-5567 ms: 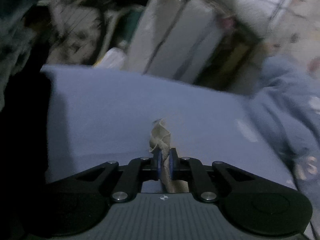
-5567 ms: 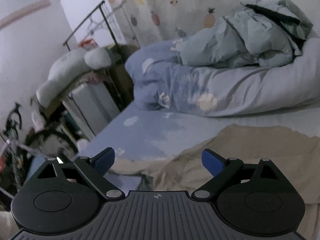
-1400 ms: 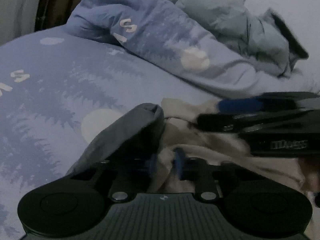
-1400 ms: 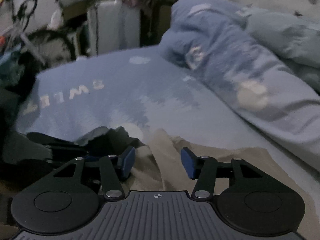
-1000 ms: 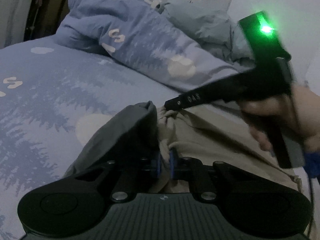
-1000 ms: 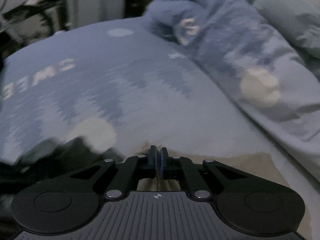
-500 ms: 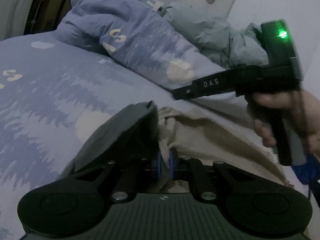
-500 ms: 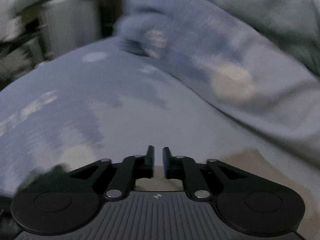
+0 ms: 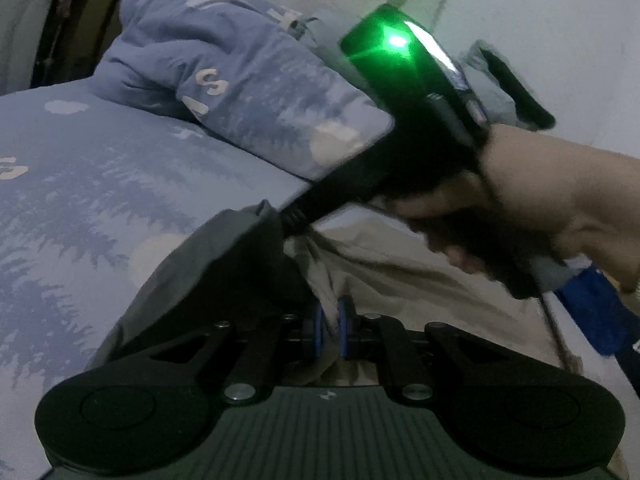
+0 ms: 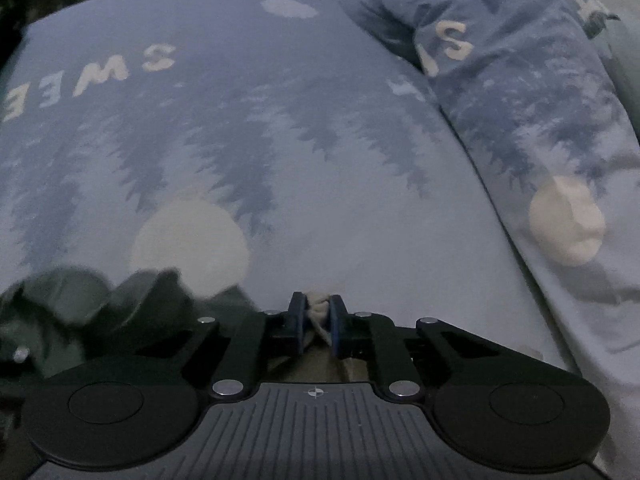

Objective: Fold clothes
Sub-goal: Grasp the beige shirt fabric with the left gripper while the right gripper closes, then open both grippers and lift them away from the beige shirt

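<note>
Between the pads of my left tool [image 9: 330,320] sits a pinched fold of the beige garment [image 9: 400,276], and my right tool [image 10: 318,316] is clamped on another bunch of it, so I can carry both points together. It lies on the blue bed sheet [image 10: 320,120] beside a dark garment [image 9: 192,276].

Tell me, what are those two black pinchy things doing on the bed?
A person is folding clothes on a bed with a blue tree-print sheet. They hold a gripper in each hand. The left gripper is pinched shut on a beige garment, beside a dark grey piece of clothing. The right gripper is pinched shut on beige cloth too, and the person's hand holding it shows in the left view. A bunched blue duvet lies behind.
</note>
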The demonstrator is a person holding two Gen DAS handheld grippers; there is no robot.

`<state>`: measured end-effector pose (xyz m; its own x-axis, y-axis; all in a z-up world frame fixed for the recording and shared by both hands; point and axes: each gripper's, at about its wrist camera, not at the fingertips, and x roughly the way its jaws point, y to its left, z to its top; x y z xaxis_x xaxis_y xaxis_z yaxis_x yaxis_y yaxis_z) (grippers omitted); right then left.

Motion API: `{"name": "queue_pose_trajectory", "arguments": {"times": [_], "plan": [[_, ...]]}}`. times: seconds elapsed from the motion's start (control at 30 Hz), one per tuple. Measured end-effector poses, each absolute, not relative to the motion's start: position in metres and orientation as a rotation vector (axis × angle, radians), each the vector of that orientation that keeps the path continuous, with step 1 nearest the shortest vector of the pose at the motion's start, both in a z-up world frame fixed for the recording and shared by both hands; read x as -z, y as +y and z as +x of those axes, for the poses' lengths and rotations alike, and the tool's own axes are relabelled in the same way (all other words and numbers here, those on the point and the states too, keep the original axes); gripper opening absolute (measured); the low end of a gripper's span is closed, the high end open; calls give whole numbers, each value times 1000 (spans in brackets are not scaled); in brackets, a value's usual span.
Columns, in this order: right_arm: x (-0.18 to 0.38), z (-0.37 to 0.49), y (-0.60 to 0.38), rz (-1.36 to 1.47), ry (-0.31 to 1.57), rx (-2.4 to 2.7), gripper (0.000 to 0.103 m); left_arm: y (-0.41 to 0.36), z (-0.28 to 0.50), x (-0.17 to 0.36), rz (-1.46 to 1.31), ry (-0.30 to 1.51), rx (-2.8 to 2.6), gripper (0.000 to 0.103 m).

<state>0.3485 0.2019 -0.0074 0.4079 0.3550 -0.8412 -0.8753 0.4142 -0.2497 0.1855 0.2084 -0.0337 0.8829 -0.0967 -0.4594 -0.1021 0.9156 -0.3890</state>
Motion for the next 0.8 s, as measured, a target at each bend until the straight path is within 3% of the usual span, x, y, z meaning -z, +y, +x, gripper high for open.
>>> {"name": "queue_pose_trajectory", "arguments": {"times": [0.17,0.3,0.4,0.6,0.67,0.8], "plan": [[6,376,192,-645,758,-726,14,223,181,39,-473,523,-39,11],[-16,392,162,-551,724,-676,24,228,178,44,-500,535,-36,11],[-36,391,133,-498,714,-719,25,229,177,44,-516,531,-32,11],[-29,352,113,-579,771,-925,23,230,176,45,-519,539,-34,11],[-13,354,117,-600,802,-895,13,227,175,43,-506,544,-40,11],[-8,359,103,-558,795,-800,13,224,176,41,-477,559,-55,11]]}}
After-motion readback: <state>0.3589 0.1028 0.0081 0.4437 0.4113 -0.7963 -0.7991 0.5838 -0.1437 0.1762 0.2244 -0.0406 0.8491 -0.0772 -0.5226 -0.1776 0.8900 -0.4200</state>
